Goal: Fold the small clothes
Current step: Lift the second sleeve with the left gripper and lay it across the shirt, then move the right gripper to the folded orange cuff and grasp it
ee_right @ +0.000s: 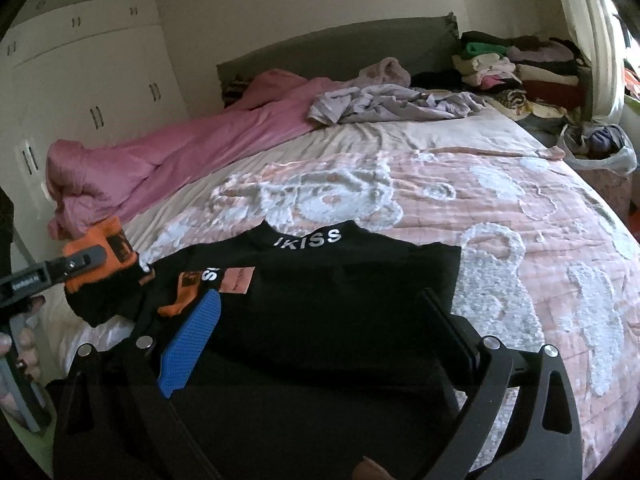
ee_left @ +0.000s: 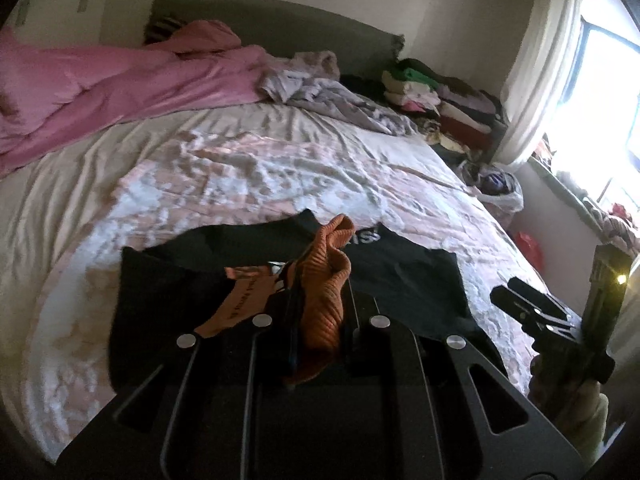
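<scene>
A small black top [ee_right: 328, 288] with white "KISS" lettering and orange ribbed cuffs lies spread on the bed's near end; it also shows in the left wrist view [ee_left: 400, 276]. My left gripper [ee_left: 316, 300] is shut on an orange ribbed cuff [ee_left: 324, 292] and holds it lifted above the garment; in the right wrist view the left gripper [ee_right: 86, 262] shows at the left edge, clamped on the orange cuff [ee_right: 108, 236]. My right gripper [ee_right: 320, 316] is open, hovering over the black top, with one blue pad [ee_right: 192, 340] visible. In the left wrist view the right gripper [ee_left: 536, 308] shows at the right.
The bed [ee_right: 500, 200] has a pink and white textured cover. A pink duvet [ee_right: 180, 160] lies along the left, crumpled lilac clothes [ee_right: 392, 104] near the headboard, folded clothes stacks [ee_right: 520, 72] at the far right. A plastic bag [ee_right: 600, 148] sits beside the bed. Wardrobes [ee_right: 80, 100] stand left.
</scene>
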A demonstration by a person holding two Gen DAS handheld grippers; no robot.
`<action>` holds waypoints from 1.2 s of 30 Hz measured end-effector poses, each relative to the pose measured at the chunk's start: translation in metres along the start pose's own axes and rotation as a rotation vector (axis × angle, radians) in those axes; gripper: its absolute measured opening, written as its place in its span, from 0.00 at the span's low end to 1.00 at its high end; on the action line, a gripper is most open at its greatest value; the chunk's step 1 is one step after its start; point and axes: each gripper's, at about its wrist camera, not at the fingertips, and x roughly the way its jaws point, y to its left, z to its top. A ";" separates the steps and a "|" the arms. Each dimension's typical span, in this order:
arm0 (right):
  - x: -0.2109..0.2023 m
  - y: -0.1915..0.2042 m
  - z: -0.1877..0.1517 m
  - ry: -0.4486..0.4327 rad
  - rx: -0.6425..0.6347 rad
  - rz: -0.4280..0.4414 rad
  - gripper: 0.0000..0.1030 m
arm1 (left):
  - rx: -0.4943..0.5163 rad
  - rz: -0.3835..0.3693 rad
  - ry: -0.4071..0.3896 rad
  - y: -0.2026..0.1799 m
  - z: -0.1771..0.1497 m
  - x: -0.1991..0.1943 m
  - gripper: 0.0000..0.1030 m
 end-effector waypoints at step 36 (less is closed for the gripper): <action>0.064 0.070 -0.043 0.280 -0.074 0.187 0.94 | -0.021 0.174 0.046 0.029 -0.014 0.027 0.83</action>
